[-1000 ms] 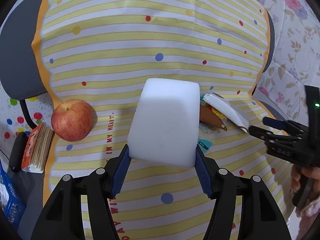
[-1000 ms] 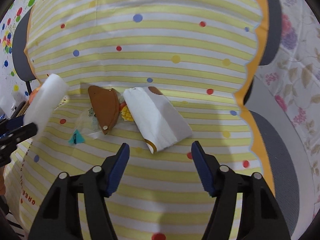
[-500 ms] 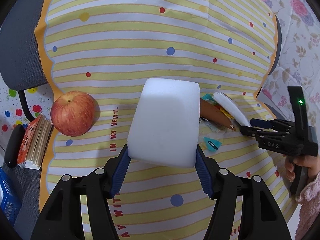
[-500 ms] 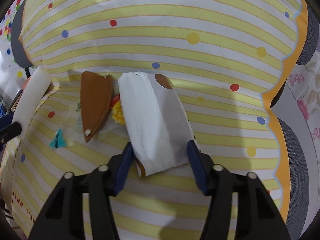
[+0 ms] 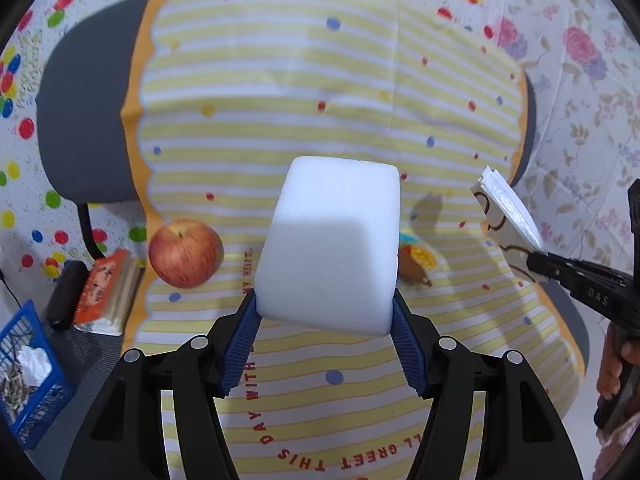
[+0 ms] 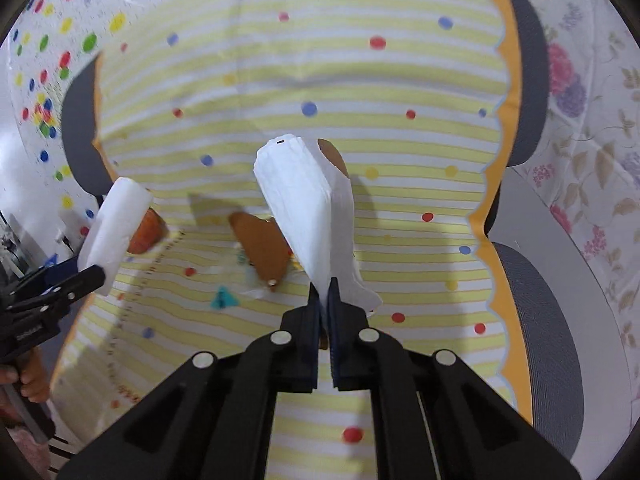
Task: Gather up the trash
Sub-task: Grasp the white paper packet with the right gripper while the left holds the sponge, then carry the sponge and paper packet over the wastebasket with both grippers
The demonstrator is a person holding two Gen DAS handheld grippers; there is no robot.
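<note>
The right gripper (image 6: 325, 292) pinched the white wrapper (image 6: 308, 204) at frame centre, lifted; best kept clamped. The left gripper (image 5: 325, 316) grasped a foam block (image 5: 332, 240).

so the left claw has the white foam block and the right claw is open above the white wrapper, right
Not quite. The left claw does hold the white foam block, but the right claw is not open: the right wrist view shows it shut on the white wrapper, lifted off the striped cloth.
</note>
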